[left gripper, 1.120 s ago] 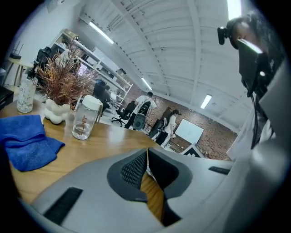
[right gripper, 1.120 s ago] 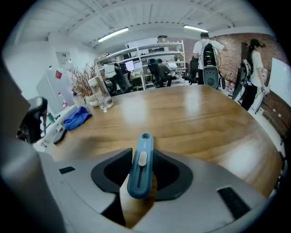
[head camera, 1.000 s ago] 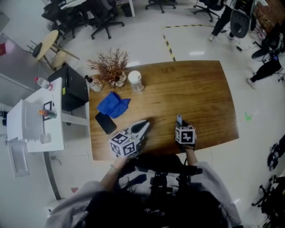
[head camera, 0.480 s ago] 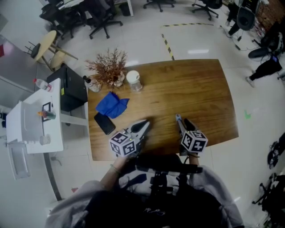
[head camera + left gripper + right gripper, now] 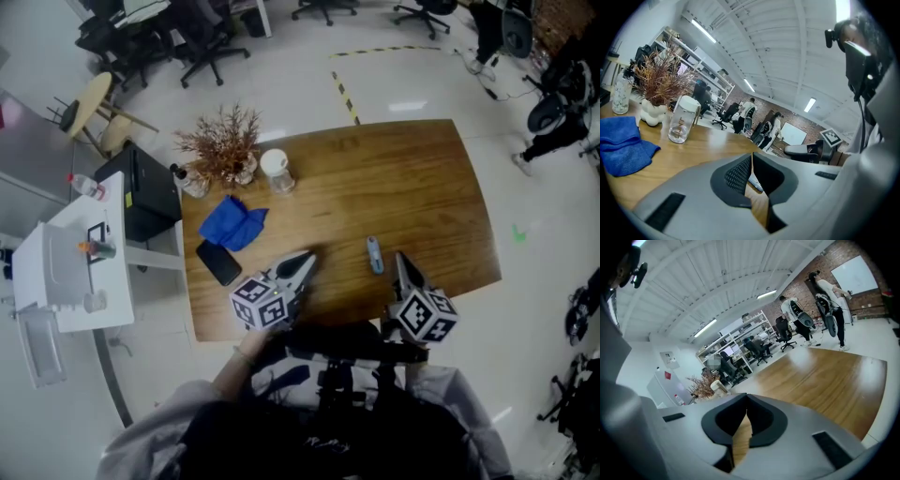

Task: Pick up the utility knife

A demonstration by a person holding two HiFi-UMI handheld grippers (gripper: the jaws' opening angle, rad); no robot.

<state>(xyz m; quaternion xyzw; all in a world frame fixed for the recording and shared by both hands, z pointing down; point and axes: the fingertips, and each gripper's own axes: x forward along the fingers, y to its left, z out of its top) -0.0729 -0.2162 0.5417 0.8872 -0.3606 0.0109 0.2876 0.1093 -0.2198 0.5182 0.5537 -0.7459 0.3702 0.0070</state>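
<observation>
The utility knife (image 5: 374, 254), a small grey-blue bar, lies flat on the wooden table (image 5: 422, 187) near its front edge, and nothing holds it. My right gripper (image 5: 401, 262) hangs just to the right of it, lifted off the table. Its jaws are closing, and in the right gripper view they meet at the tips (image 5: 746, 397) with nothing between them. My left gripper (image 5: 304, 262) rests low at the front left of the table. The left gripper view shows it shut (image 5: 752, 154) and empty.
A blue cloth (image 5: 232, 223) and a black phone (image 5: 221, 261) lie at the table's left. A lidded glass jar (image 5: 275, 171) and a vase of dried twigs (image 5: 223, 145) stand at the back left corner. A black box and a white cabinet (image 5: 70, 262) stand left of the table.
My right gripper has risen off the knife and drawn back toward the person. Its jaws opened and then came together. The knife now lies uncovered. The left gripper has not moved.
</observation>
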